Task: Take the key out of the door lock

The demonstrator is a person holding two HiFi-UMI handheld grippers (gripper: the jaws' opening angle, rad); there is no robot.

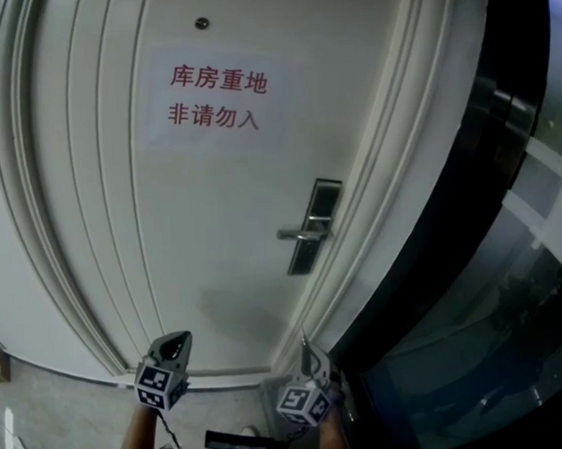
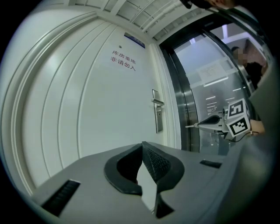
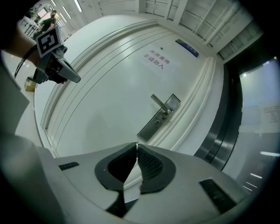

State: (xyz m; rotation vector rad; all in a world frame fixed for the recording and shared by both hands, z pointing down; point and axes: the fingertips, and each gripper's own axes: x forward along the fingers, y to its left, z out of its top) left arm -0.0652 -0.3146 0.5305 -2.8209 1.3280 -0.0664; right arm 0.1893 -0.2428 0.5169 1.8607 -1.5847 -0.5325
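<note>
Door (image 1: 215, 222) ahead, filling left and middle. Paper sign (image 1: 216, 98) on upper door; peephole (image 1: 201, 23) above sign. Lock plate (image 1: 315, 225) near door's right edge, below and right of sign; lever handle (image 1: 298, 233) on plate, pointing left. Glass partition (image 1: 493, 330) right of door frame. Left gripper (image 1: 179, 339) and right gripper (image 1: 304, 344) low before door, side by side, well apart from lock plate. Key (image 2: 190, 127) projecting from right gripper's tips.

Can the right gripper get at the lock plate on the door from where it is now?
Probably yes: the right gripper points at the lock plate with nothing between, and the left gripper is off to the side. But it is shut on a thin metal piece, maybe the key.
</note>
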